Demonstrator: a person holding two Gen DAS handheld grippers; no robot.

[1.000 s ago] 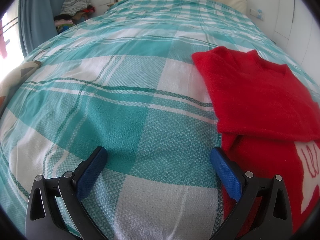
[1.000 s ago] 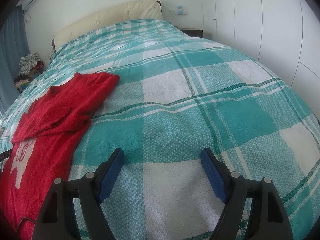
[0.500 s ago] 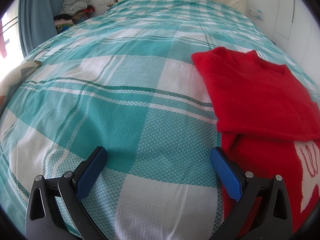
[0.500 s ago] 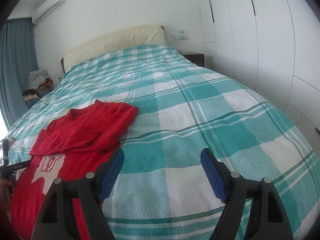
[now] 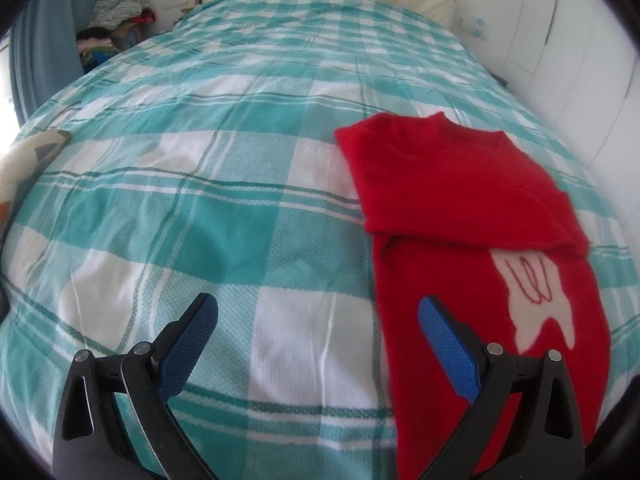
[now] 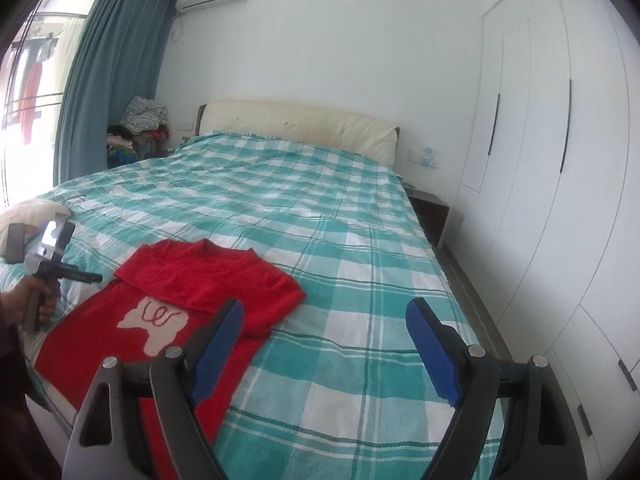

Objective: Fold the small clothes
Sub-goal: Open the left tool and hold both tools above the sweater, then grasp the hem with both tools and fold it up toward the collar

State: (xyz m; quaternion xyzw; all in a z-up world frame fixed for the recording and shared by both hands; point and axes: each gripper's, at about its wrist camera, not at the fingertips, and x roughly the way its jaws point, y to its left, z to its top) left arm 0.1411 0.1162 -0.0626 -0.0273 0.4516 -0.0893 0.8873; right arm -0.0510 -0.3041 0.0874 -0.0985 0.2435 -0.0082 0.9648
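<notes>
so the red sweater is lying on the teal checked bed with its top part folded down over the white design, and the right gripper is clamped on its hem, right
Not quite. The right gripper is not clamped on anything: the right wrist view shows its jaws wide apart with nothing between them, held above the bed. The rest holds: the red sweater lies on the bed with its top part folded down over the white design.

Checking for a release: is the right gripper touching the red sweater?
Apart. The right wrist view shows the right gripper raised above the bed, jaws wide and empty, with the red sweater lying flat below.
</notes>
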